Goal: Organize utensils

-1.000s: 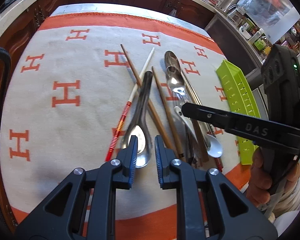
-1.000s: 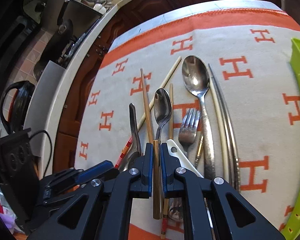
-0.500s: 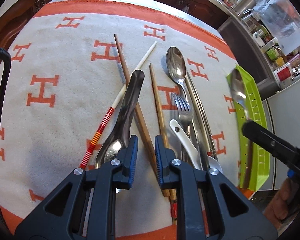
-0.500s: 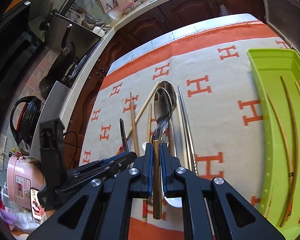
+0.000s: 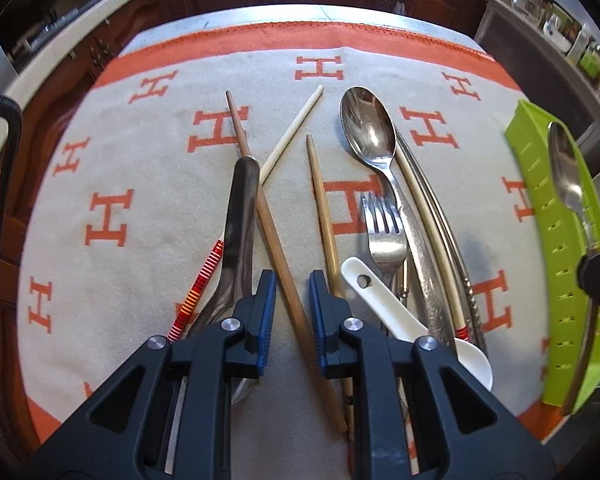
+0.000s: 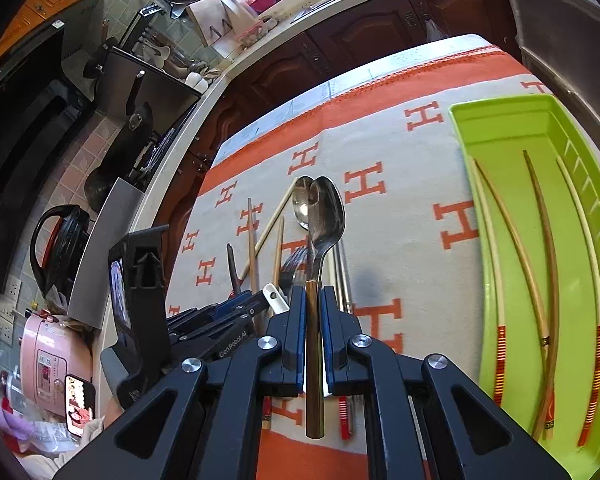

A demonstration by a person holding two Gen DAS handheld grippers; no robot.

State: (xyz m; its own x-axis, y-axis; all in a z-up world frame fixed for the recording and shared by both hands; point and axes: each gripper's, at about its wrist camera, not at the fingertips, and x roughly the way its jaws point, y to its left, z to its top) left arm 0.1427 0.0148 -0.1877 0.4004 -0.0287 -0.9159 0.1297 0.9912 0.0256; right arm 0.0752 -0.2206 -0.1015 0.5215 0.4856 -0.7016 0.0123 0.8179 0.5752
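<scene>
My right gripper (image 6: 312, 308) is shut on the brown handle of a steel spoon (image 6: 326, 216) and holds it in the air, left of the green tray (image 6: 512, 128). The tray holds several chopsticks (image 6: 540, 240). In the left wrist view that spoon (image 5: 566, 172) hangs over the tray's wall (image 5: 540, 240). My left gripper (image 5: 293, 284) is open low over the pile, its pads on either side of a brown chopstick (image 5: 266, 218) without pressing it. Beside it lie a dark-handled spoon (image 5: 240, 216), a fork (image 5: 384, 232), a white ceramic spoon (image 5: 400, 316) and a large steel spoon (image 5: 366, 128).
The utensils lie on a white cloth with orange H marks (image 5: 160, 168) spread over the table. Metal chopsticks (image 5: 440, 216) lie at the pile's right. Left of the table are a pink cooker (image 6: 46, 364) and a black kettle (image 6: 58, 248). Dark cabinets stand behind.
My right gripper lifted the spoon out of the pile and carried it right, to the green tray. My left gripper shifted from over the dark-handled spoon to over the brown chopstick and tilted down.
</scene>
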